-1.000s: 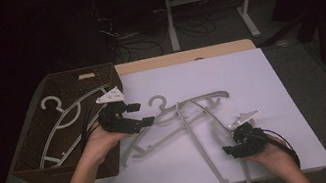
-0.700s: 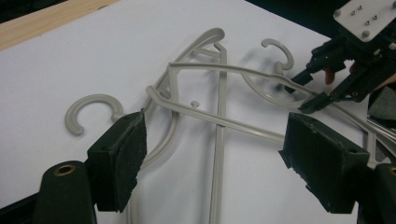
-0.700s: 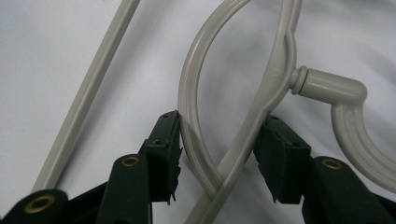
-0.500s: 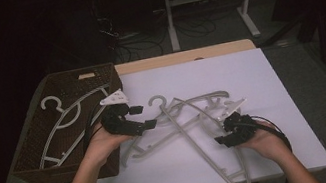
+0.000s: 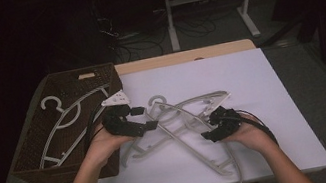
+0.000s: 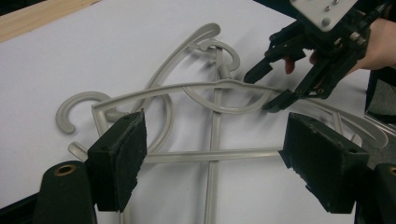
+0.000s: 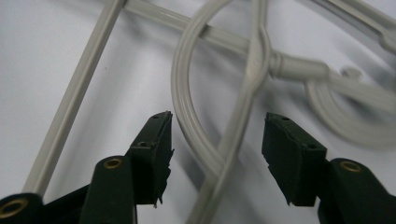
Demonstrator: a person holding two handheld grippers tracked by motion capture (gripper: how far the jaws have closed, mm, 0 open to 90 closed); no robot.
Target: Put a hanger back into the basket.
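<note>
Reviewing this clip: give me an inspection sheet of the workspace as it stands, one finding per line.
Surface: white tabletop with a wooden strip along the far edge.
Job's things: tangled grey plastic hangers lying mid-table; more hangers in the dark wicker basket at the table's left edge.
Clutter: nothing seen.
Grippers: left hand-held gripper open, at the pile's left side; right hand-held gripper open, its jaws either side of crossing hanger bars, not closed on them.
Cables: black cable loops beside the right hand; more cables lie on the floor beyond the table.
Surroundings: dark room, white table legs behind.
</note>
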